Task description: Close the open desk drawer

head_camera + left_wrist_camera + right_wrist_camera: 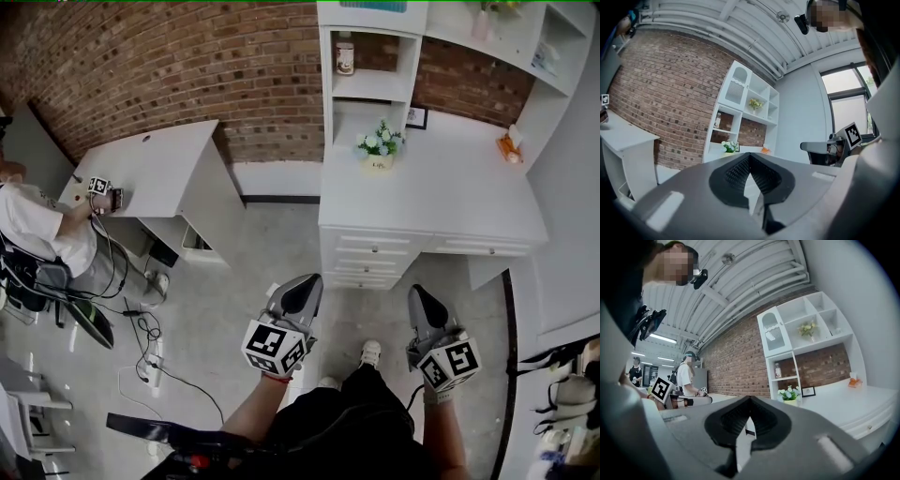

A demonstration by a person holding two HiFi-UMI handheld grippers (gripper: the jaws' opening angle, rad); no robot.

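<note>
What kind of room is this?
Likely a staged home office in a lab: white desk with drawers, white open shelf unit against a red brick wall, a person at a second white desk.

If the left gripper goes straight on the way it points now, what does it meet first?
Most likely the left gripper meets the drawer stack of the white desk; nothing shows between them, though depth is unclear.

— Where are the drawers?
— In the white desk [450, 187]: a stack of white drawers [373, 255] under its left front, and one wide drawer [480, 247] to their right.
— Is any pulled out?
— From this steep angle, I cannot tell.
</note>
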